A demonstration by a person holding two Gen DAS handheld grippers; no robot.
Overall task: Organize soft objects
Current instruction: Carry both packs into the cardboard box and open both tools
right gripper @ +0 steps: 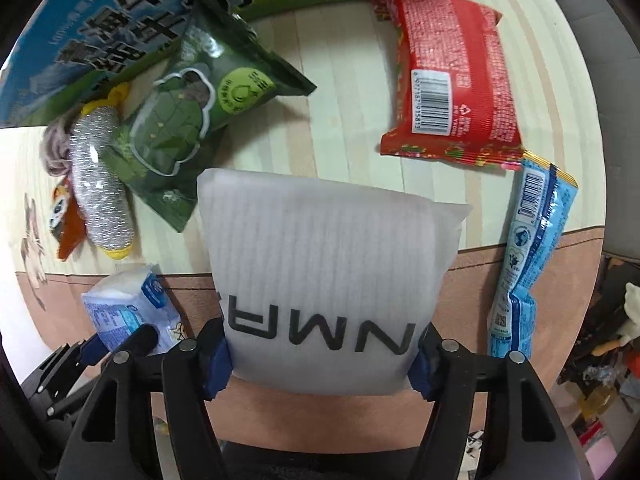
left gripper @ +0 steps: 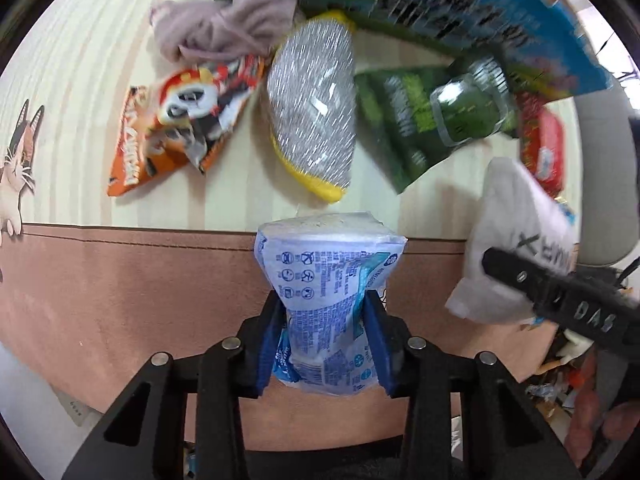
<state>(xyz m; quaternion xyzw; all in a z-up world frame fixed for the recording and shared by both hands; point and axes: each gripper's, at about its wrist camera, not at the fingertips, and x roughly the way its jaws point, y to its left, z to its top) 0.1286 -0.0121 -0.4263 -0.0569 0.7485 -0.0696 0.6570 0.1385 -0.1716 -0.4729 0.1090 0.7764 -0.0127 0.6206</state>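
Note:
My left gripper (left gripper: 325,328) is shut on a pale blue tissue pack (left gripper: 328,280), squeezed at its middle, held over the table's front edge. My right gripper (right gripper: 322,354) is shut on a white foam pouch (right gripper: 320,264) with black letters; this pouch also shows in the left wrist view (left gripper: 516,240). The tissue pack appears at lower left in the right wrist view (right gripper: 128,312). On the table lie a silver and yellow scrubber (left gripper: 316,112), a grey cloth (left gripper: 228,24), an orange snack bag (left gripper: 180,120) and a green bag (right gripper: 192,112).
A red snack packet (right gripper: 448,76) and a light blue sachet (right gripper: 528,248) lie at the right. A large blue and green carton (left gripper: 460,8) stands at the back. The table (left gripper: 100,40) has a brown front band.

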